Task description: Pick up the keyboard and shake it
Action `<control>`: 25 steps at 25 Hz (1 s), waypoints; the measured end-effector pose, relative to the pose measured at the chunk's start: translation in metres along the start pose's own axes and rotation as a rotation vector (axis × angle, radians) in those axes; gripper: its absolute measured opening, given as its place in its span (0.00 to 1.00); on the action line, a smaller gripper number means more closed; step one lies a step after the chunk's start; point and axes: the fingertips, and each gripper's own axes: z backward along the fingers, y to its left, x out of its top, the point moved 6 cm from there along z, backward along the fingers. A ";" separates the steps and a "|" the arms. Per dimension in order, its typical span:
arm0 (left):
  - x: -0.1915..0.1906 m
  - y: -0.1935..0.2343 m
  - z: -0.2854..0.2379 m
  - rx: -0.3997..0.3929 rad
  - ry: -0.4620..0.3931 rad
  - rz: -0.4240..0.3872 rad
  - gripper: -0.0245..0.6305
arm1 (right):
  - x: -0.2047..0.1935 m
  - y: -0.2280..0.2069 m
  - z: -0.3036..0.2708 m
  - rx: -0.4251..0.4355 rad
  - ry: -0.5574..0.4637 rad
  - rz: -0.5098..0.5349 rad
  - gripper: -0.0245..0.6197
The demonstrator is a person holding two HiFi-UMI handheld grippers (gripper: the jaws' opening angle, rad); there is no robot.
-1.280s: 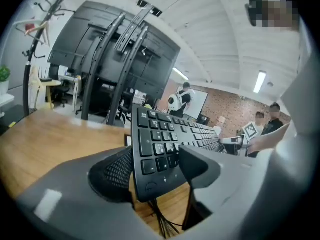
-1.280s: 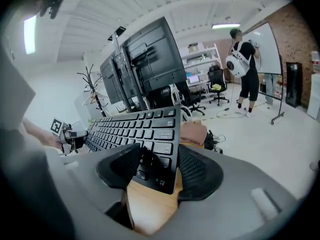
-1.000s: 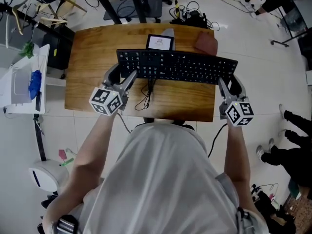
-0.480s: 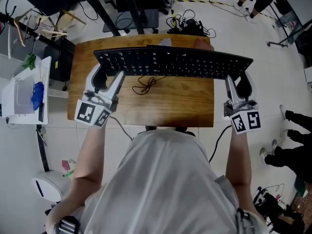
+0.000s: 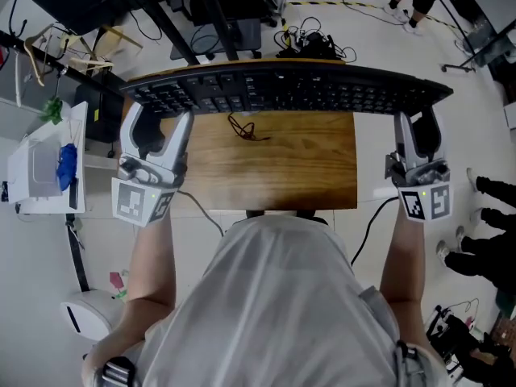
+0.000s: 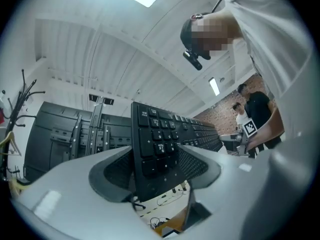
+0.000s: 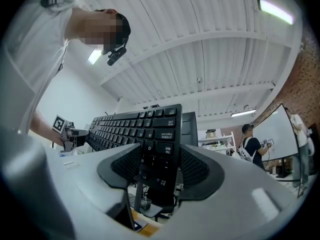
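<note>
The keyboard (image 5: pixel 282 91) is in the air. It lies level and crosswise in front of me, over the far edge of the counter (image 5: pixel 282 164) and clear of the wood.

I hold it only by its two short ends. The left tool (image 5: pixel 157 118) has the number-pad end between its jaws. They stand wide apart, with one pad pressing the key face and the other the underside. The right tool (image 5: pixel 418 119) grips the opposite end in the same way, also opened wide, with nothing else in it.

A thin cable (image 5: pixel 242 126) comes from the middle of the keyboard, and its loose bunch shows above the counter. I cannot tell whether it rests on the wood.

I judge that the lifting is done and the shaking is what remains. The main danger is slipping. Each tool holds only a small part of a long, smooth body, so a hard shake could pull one end out of the pads. If my two hands do not move together, the keyboard would twist in the grip. The free cable may also whip about or catch on the edge of the counter.
</note>
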 end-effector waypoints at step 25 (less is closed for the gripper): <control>0.048 0.004 0.001 0.035 -0.141 -0.136 0.45 | 0.072 -0.011 -0.004 -0.001 -0.198 0.099 0.39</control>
